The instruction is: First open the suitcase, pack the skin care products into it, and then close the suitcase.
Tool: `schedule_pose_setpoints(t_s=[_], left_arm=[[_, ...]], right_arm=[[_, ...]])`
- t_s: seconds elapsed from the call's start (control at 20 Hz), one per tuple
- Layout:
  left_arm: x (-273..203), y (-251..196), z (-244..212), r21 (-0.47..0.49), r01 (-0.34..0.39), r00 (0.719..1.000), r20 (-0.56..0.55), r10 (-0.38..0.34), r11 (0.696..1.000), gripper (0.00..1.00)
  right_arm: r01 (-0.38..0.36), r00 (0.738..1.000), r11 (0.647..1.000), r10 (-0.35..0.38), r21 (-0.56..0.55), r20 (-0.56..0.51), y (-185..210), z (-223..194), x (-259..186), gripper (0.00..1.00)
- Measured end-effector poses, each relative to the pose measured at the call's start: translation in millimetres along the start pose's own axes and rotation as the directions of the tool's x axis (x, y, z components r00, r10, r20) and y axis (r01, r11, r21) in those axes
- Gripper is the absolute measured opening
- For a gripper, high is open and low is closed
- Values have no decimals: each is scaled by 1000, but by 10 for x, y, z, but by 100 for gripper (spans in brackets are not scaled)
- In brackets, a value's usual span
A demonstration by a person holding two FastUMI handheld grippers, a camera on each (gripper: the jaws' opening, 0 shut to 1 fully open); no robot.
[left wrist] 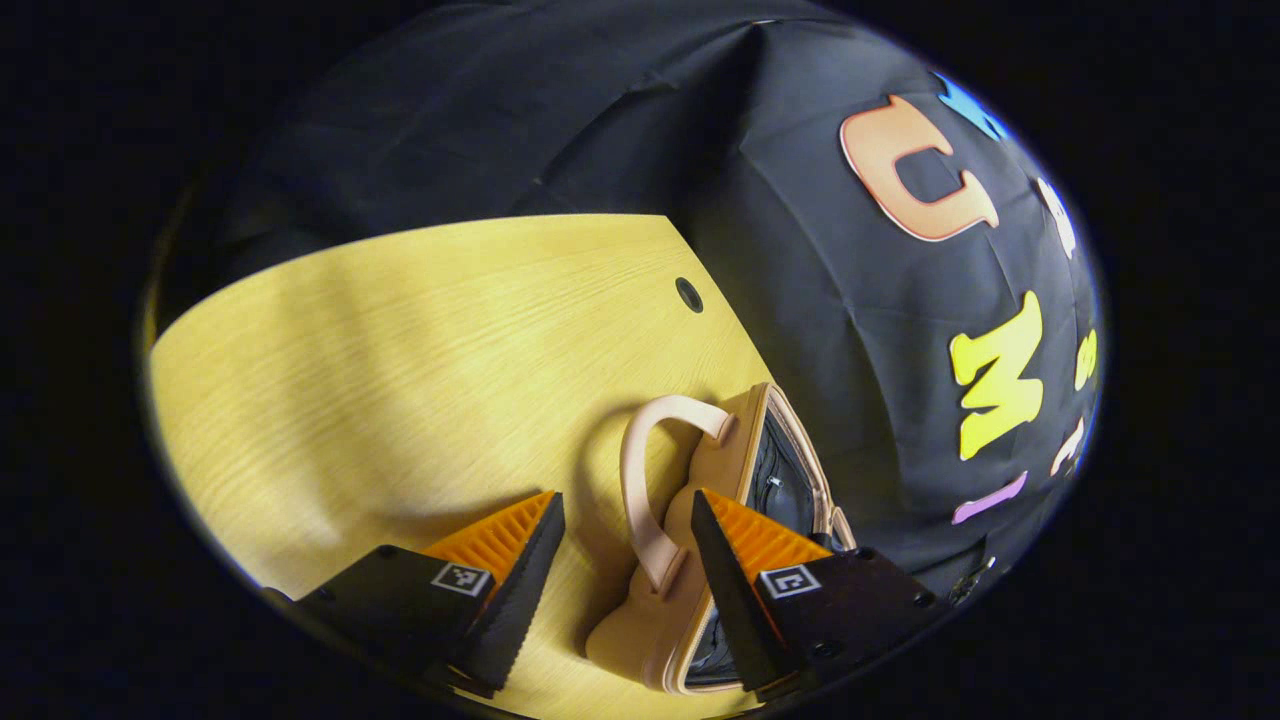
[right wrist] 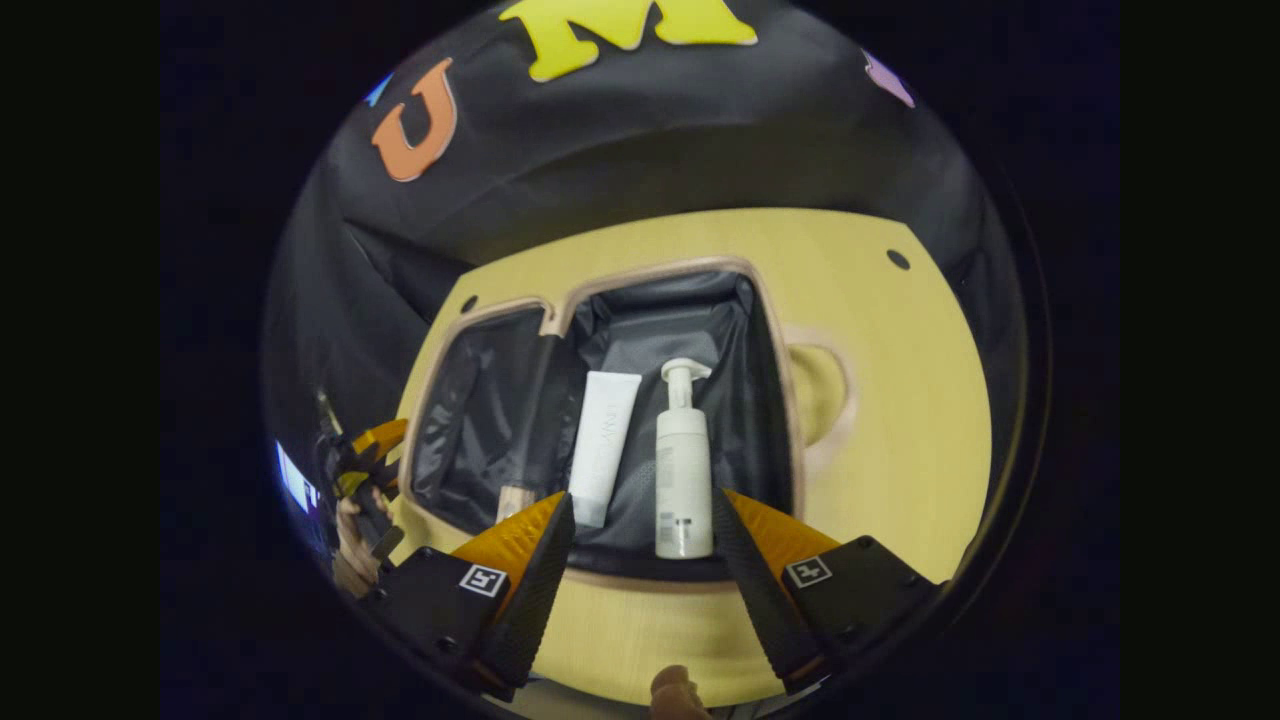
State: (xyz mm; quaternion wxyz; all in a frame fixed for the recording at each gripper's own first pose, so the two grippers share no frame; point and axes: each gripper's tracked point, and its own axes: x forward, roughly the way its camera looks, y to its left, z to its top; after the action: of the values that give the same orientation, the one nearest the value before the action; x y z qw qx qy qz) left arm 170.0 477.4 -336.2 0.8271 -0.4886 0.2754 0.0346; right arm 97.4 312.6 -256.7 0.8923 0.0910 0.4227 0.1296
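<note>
- In the right gripper view I see the suitcase [right wrist: 600,300] lying open at the centre of the frame on the yellow wooden table [right wrist: 900,420], its two dark-lined halves side by side with a pale pink rim around them.
- A white tube [right wrist: 603,445] lies in the right-hand half, cap end toward the bottom of the frame.
- Just right of the tube, a white pump bottle [right wrist: 684,470] lies in the same half, its pump head toward the top of the frame; the two are close, and I cannot tell if they touch.
- A small beige item [right wrist: 515,500] peeks out beside my left finger at the lower edge of the case; it is too hidden to identify.
- The suitcase handle [right wrist: 825,395] curves out from the right side of the case.
- My right gripper [right wrist: 640,515] sits at the bottom centre with its fingers spread apart, grasping nothing, above the near edge of the case.
- At the lower left of that frame I see the left gripper [right wrist: 365,455] with a hand [right wrist: 352,545] holding it, next to the left half of the case.
- In the left gripper view, the left gripper [left wrist: 627,510] is at the bottom, fingers released and wide apart.
- The suitcase [left wrist: 700,600] appears edge-on at the lower centre-right of this view, its handle [left wrist: 640,490] arching between my fingers without either finger clearly touching it.
- A small dark hole [left wrist: 689,294] marks the table [left wrist: 400,350] near its far right edge.
</note>
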Motion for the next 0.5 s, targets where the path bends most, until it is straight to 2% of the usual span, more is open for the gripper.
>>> schedule_pose_setpoints(t_s=[0.05,0.15,0.2,0.25,0.35,0.4,0.45,0.5], left_arm=[[44,-30,-12,-22,19,1000,-5,-20,1000,78],[105,-46,22,-52,26,1000,0,-26,998,47],[153,-34,36,-66,15,1000,8,-14,998,32],[173,-81,36,-85,34,999,18,-33,996,16],[156,-98,57,-77,56,998,18,-55,995,11],[133,-128,73,-74,66,998,18,-65,995,8],[136,-169,67,-61,69,998,14,-68,996,7],[121,-200,81,-38,62,998,13,-61,997,3]], right_arm=[[0,999,1000,1,-20,39,-31,57,-227,82],[22,994,999,-18,-32,108,-145,139,-658,82],[27,990,999,-24,-20,138,-186,165,-833,78],[23,987,1000,-22,-8,160,-226,168,-998,78],[51,977,999,-51,6,209,-365,148,-1284,82],[66,970,998,-67,12,236,-449,143,-1397,78],[75,962,997,-76,15,261,-507,137,-1506,82],[76,958,997,-77,15,276,-556,105,-1565,78]])
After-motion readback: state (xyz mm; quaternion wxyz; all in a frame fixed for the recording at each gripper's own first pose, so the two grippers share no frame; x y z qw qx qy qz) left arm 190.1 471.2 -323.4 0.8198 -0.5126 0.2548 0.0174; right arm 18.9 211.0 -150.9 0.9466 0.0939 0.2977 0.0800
